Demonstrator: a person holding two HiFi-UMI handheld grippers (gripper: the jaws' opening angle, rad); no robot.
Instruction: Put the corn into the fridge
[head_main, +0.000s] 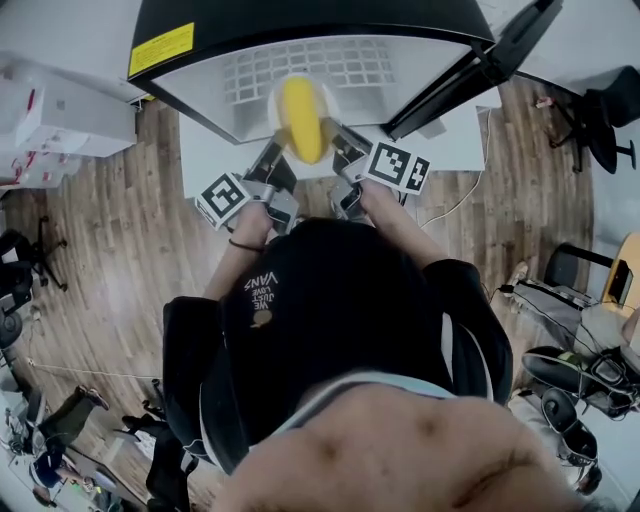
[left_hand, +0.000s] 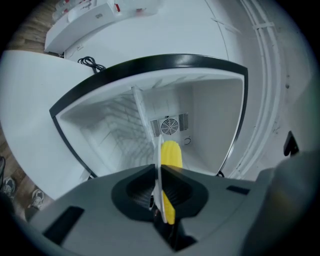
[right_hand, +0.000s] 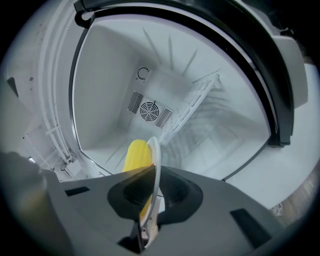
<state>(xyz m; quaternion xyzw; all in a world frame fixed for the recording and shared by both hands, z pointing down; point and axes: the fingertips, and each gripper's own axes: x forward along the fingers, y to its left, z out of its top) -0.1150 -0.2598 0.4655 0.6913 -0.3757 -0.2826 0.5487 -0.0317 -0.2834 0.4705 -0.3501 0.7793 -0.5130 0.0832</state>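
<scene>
Room: wooden floor (head_main: 110, 250) all round, and a white counter (head_main: 470, 145) carrying the fridge (head_main: 345, 62).
Fridge: door (head_main: 480, 60) swung wide open at the right of the head view, white cavity facing the person, round fan grille (left_hand: 170, 125) on the back wall, wire shelf (right_hand: 197, 100) inside.
Person: seen from above in a dark cap (head_main: 320, 320), both arms stretched toward the opening.
Left gripper (head_main: 283, 142): here it is at the mouth of the fridge, jaws pressed together on the rim of a white plate (left_hand: 160, 150), seen edge-on in its own view.
Right gripper (head_main: 337, 135): the same story from the other side, jaws pinching that plate's opposite rim.
Corn (head_main: 302, 118): a yellow cob lying on the plate, carried between the two grippers, right at the threshold of the cavity and not yet set down inside.
Marker cubes: one on each gripper, just behind the jaws.
</scene>
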